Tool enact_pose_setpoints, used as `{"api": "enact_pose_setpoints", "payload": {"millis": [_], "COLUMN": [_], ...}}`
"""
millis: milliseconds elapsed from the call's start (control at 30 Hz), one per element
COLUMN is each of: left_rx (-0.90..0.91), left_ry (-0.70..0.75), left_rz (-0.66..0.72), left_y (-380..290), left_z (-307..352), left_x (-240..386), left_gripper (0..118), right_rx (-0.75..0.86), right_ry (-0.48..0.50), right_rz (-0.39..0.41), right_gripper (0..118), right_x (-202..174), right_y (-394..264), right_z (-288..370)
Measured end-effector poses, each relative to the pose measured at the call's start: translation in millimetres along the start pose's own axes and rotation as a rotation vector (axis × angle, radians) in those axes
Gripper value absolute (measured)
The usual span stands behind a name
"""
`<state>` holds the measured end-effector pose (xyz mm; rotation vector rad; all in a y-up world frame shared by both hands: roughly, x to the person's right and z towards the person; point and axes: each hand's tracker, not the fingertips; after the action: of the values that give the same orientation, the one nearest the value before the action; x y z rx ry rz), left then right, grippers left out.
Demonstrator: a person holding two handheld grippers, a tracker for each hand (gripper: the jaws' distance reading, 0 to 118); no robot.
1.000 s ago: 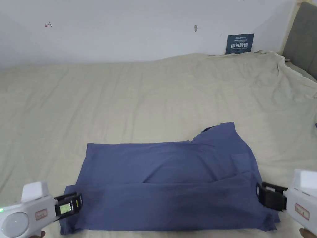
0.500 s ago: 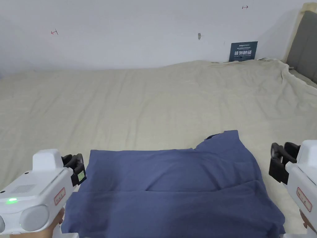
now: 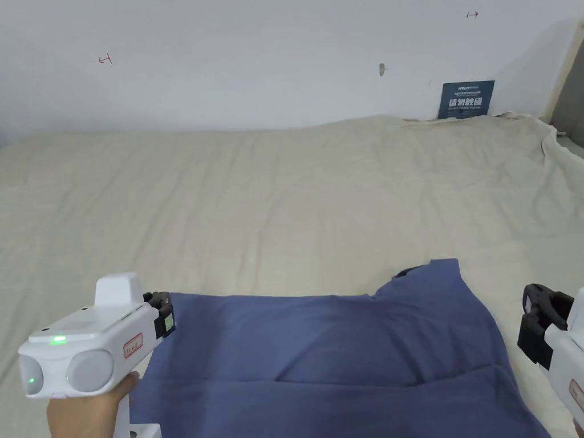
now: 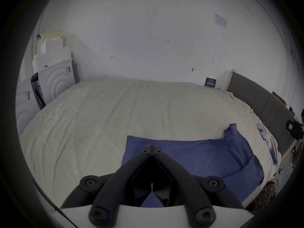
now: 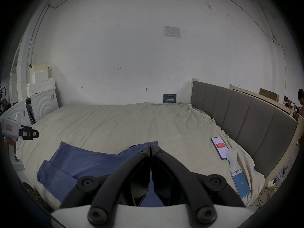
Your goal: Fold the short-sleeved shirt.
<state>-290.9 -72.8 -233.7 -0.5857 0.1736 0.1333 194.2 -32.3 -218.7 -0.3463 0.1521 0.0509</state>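
Both grippers are seen w/ jaws pressed together and nothing pinched between them. Left gripper (image 3: 165,319) is held in a hand (image 3: 91,410) just off the far-left corner of the shirt (image 3: 342,353), tips at the cloth's edge in the head view; contact can't be judged. In its own view the left gripper (image 4: 152,146) has its closed tips over the shirt (image 4: 197,159). Right gripper (image 3: 539,328) is held to the right of the shirt, apart from it; its tips (image 5: 150,146) are seen closed above the collar end. Shirt is blue, laid flat on the beige bedsheet (image 3: 285,199), near edge folded over the body, one end sticking up toward the wall. Two phones (image 5: 219,147) lie on the sheet near the grey headboard (image 5: 246,116).
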Motion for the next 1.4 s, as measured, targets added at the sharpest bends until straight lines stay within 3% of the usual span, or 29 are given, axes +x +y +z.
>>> {"api": "enact_pose_setpoints", "payload": {"millis": [233,267,300,400,433,467,567,667,767,833,933,1133,1167,1233,1300,1400], "left_rx": [-0.148,-0.181,-0.204,-0.313,-0.341,-0.348,-0.418,-0.426,-0.464,-0.46,-0.441,-0.373,-0.353,-0.325,-0.298,-0.274], "left_ry": [-0.013,-0.008,-0.004,0.049,0.062,0.067,0.072,0.089,0.076,0.106,0.095,0.045,0.025,0.008,-0.001,-0.015], "left_rz": [0.05,0.067,0.09,0.11,0.1,0.094,0.053,0.031,-0.019,-0.067,-0.091,-0.083,-0.076,-0.083,-0.097,-0.079], "left_y": [28,30,32,33,32,30,24,16,9,5,6,15,19,23,27,32], "left_z": [-99,-114,-128,-168,-177,-187,-207,-219,-226,-227,-227,-207,-196,-181,-166,-152], "left_x": [-26,-31,-36,-47,-50,-53,-58,-59,-49,-41,-34,-35,-33,-33,-31,-34], "left_gripper": [2,9,23,85,93,93,93,78,46,38,1,0,0,0,0,0], "right_rx": [-0.032,-0.037,-0.042,-0.057,-0.061,-0.068,-0.086,-0.106,-0.129,-0.145,-0.171,-0.286,-0.331,-0.356,-0.438,-0.496], "right_ry": [-0.006,-0.007,-0.007,-0.011,-0.01,-0.009,-0.007,-0.004,0.003,0.01,0.016,0.025,0.022,0.025,0.032,-0.001], "right_rz": [0.002,0.001,-0.001,0.001,0.003,0.005,0.008,0.006,0.002,-0.004,-0.007,-0.024,-0.021,0.018,0.09,0.103], "right_gripper": [0,0,0,0,0,0,0,0,0,0,0,4,9,51,78,78], "right_x": [-1,-1,-1,-3,-3,-4,-6,-7,-3,-2,0,30,35,33,34,28], "right_y": [4,4,3,2,2,2,-2,-5,-11,-12,-12,-19,-19,-19,-21,-26], "right_z": [-48,-55,-58,-68,-76,-81,-89,-94,-112,-116,-127,-203,-216,-240,-267,-296]}}
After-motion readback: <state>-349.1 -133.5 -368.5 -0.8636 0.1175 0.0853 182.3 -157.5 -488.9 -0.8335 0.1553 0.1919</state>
